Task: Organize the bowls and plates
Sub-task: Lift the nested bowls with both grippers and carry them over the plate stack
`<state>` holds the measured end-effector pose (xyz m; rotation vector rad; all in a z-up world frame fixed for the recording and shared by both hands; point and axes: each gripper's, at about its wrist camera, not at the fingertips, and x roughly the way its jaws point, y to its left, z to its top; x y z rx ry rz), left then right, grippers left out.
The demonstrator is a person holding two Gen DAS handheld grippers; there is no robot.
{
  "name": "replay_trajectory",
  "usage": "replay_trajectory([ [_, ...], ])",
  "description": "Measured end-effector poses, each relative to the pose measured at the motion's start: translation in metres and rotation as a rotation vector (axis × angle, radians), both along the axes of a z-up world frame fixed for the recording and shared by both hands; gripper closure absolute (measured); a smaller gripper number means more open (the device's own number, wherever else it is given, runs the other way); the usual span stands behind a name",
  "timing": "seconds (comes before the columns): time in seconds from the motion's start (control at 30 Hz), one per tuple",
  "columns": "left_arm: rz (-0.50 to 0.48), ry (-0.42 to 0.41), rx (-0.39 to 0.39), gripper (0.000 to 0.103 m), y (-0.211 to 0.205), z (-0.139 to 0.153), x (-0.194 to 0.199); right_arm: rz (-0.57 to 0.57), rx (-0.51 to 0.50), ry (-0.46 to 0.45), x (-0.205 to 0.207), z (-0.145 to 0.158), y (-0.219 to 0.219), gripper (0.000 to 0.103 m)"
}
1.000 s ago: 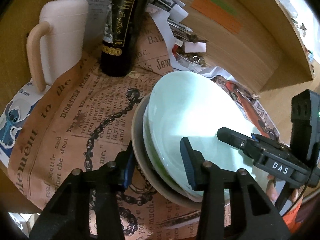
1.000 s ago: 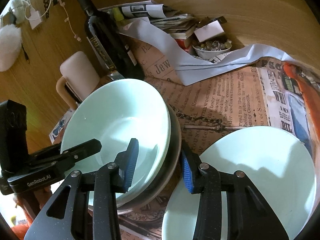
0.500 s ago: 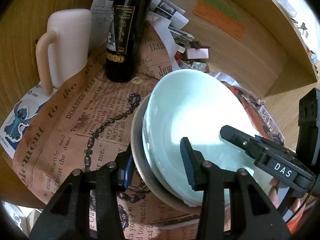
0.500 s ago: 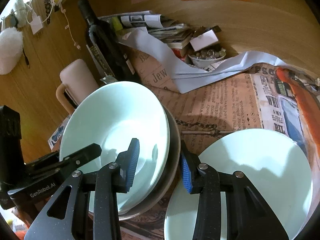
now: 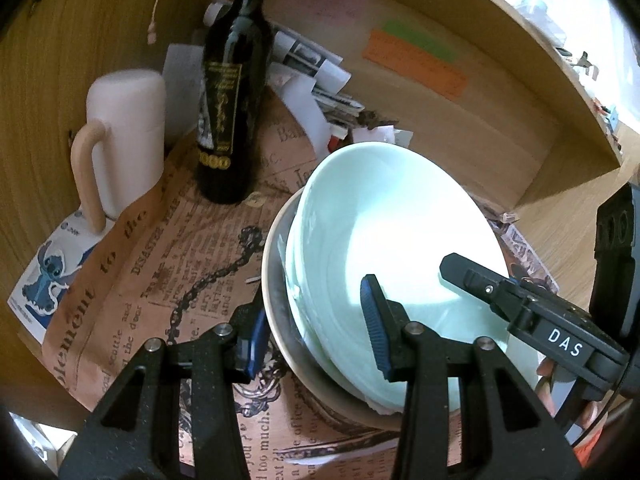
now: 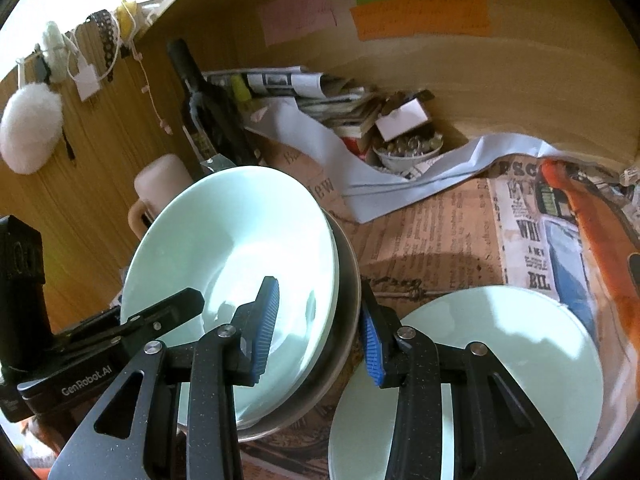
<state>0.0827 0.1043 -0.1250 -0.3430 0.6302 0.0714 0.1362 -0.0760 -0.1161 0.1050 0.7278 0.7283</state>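
Observation:
A stack of pale green bowls [image 5: 392, 232] nested in a grey outer bowl [image 5: 276, 300] hangs tilted above the newspaper-covered table. My left gripper [image 5: 312, 334] is shut on the stack's left rim, one pad outside the grey bowl and one inside the top green bowl. My right gripper [image 6: 318, 336] is shut on the opposite rim of the same stack [image 6: 240, 240]. Each wrist view shows a finger of the other gripper reaching over the bowl: the right one's finger [image 5: 472, 276] and the left one's finger [image 6: 176, 306]. A pale green plate [image 6: 500, 360] lies flat on the table at lower right.
A dark wine bottle [image 5: 228, 120] and a pale jug with a loop handle [image 5: 124, 136] stand behind the stack on the left. Piled papers [image 6: 320, 92] and a small bowl of trinkets [image 6: 408, 152] lie along the wooden back wall [image 6: 520, 80].
Both grippers have risen with the stack of bowls held between them, and the table has dropped away below. More of the back wall and its sticky notes shows now.

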Motion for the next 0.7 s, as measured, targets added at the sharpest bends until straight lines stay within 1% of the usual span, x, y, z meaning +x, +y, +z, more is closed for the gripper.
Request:
replay_trajectory([
  [0.2, -0.022, -0.022, 0.013, 0.060, -0.010, 0.009, 0.001, -0.019, 0.017, -0.031, -0.006, 0.011, -0.013, 0.068],
  [0.4, -0.056, -0.036, 0.027, 0.060, -0.026, 0.016, 0.001, -0.046, 0.027, -0.033, -0.009, 0.015, -0.031, 0.068],
  [0.7, -0.114, -0.039, 0.028, 0.060, -0.054, 0.019, 0.006, -0.101, 0.031, -0.043, -0.016, 0.018, -0.064, 0.068],
])
